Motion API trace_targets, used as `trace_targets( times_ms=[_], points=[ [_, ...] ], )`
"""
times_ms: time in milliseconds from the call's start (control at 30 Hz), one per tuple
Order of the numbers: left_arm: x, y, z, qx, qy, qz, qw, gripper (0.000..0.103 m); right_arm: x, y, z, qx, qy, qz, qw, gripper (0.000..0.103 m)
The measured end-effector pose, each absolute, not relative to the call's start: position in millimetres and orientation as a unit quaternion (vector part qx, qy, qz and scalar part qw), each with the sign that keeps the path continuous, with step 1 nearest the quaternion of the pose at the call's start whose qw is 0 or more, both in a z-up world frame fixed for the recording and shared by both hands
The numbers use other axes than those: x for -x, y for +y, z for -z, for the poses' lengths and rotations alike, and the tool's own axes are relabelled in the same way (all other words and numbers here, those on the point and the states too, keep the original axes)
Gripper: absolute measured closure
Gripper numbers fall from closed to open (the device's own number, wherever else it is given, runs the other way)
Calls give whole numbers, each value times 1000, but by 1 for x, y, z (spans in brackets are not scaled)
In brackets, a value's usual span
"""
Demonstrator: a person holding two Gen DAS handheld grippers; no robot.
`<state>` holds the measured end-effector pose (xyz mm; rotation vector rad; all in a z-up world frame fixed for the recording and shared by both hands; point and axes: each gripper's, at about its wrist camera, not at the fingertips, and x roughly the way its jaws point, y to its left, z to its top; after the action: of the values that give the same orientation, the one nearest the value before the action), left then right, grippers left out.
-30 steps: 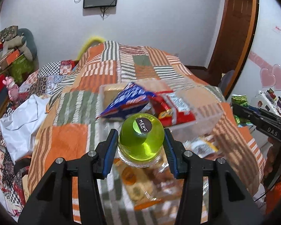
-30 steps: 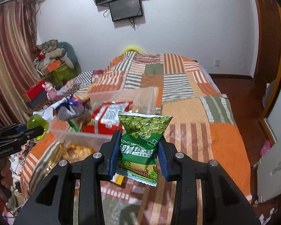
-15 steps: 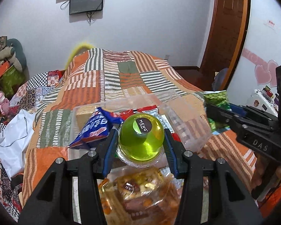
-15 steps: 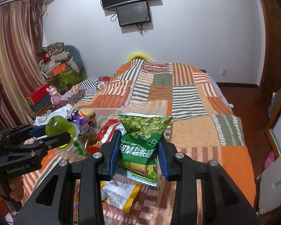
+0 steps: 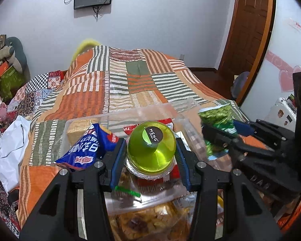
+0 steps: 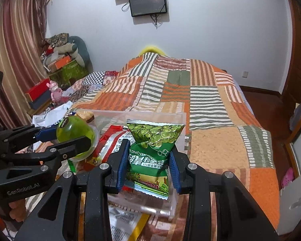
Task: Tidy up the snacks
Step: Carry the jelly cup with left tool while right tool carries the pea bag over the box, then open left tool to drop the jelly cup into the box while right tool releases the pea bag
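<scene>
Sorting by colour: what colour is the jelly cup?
Translucent yellow-green jelly cup; clearest in the left wrist view.

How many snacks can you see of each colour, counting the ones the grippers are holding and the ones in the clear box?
Green: 2, the jelly cup in the left gripper and the pea packet in the right gripper.
Blue: 1, the blue bag in the clear box.
Red: 1, the red packet in the box.
Tan: 1, the wrapped cake in the box.
Total: 5
</scene>
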<state>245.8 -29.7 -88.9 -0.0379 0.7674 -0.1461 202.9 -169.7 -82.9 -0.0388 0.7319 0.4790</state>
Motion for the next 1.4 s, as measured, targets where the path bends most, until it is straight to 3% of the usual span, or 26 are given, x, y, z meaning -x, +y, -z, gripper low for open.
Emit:
trace_targets(
  times_ms=[400,900,1000,1167,1400],
  points=[
    [-281,-20,111,52,412,60,908,55,-217,-166,97,21,378,-237,895,69],
    [-271,-26,109,27,401,61,914,55,-220,-163,99,24,387,-241,890,67],
    [-265,-27,103,21,397,64,915,55,-218,-164,97,26,386,-240,890,62],
    [-253,-24,96,17,395,70,916,55,-213,-169,94,15,380,-240,893,47],
    [-232,-16,86,13,391,70,918,54,-199,-175,82,18,365,-237,900,40]
  ],
)
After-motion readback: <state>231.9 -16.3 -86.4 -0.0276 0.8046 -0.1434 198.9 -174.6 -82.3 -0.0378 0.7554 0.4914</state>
